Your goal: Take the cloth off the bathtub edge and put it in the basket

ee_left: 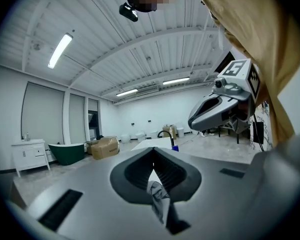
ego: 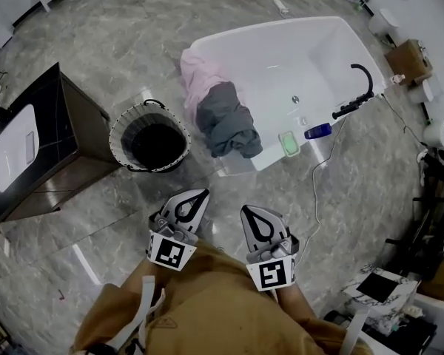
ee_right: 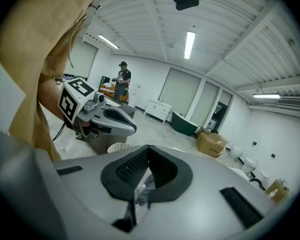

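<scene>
Grey cloth [ego: 226, 120] drapes bathtub [ego: 281, 58] rim; left hand-held gripper [ego: 200, 195] and right hand-held gripper [ego: 246, 211] closed.

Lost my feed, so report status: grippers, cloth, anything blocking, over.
Left gripper, right gripper: jaws shut, empty, held by the body. Grey cloth and pink cloth draped on bathtub edge. Basket beside tub, nothing between.

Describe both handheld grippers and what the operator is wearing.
The left gripper and right gripper match: light grey wedge-shaped shells with black ribbed pads lining the jaws. Each carries a white cube printed with black square markers. No cables show on either. The person wears tan sleeves.
</scene>
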